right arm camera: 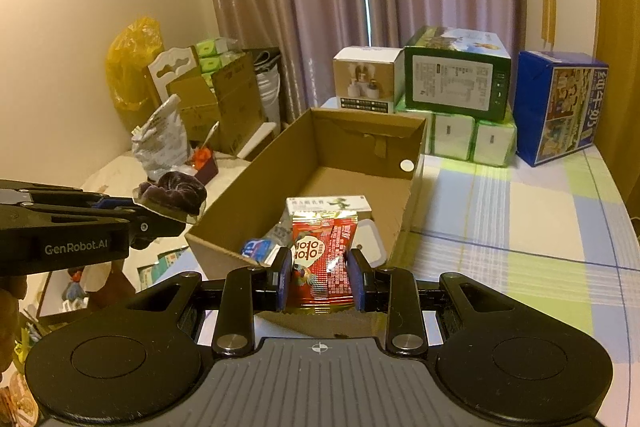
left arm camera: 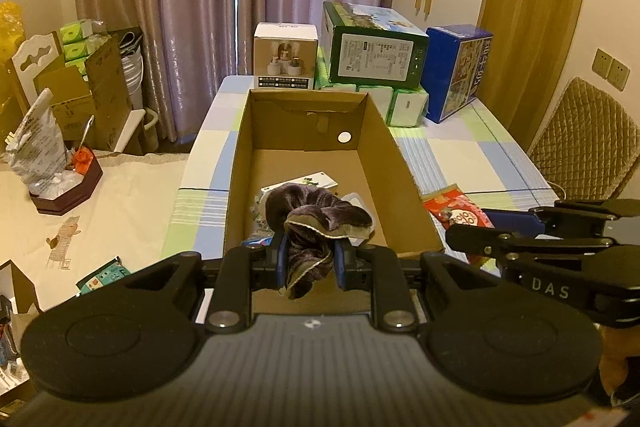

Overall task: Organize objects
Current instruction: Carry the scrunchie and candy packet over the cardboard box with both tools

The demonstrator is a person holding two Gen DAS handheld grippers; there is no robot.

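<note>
The left gripper [left arm camera: 308, 259] is pinching a soft, dark purple scrunchie [left arm camera: 320, 217], and the right gripper [right arm camera: 320, 275] is pinching a shiny red snack packet [right arm camera: 322, 255]. Both are held up in the air at the near end of the open cardboard box [left arm camera: 384, 131] on the checked table [left arm camera: 480, 147]. The scrunchie bunches up above the left fingers and flops down between them, right over the box's near end. The packet's long side points away from the right fingers, toward the inside of the box. A few small things already lie in the near end of the box, like a white and green carton [right arm camera: 330, 203]. I think the left side is nearer to a drop, since the scrunchie hangs over the box already.
</note>
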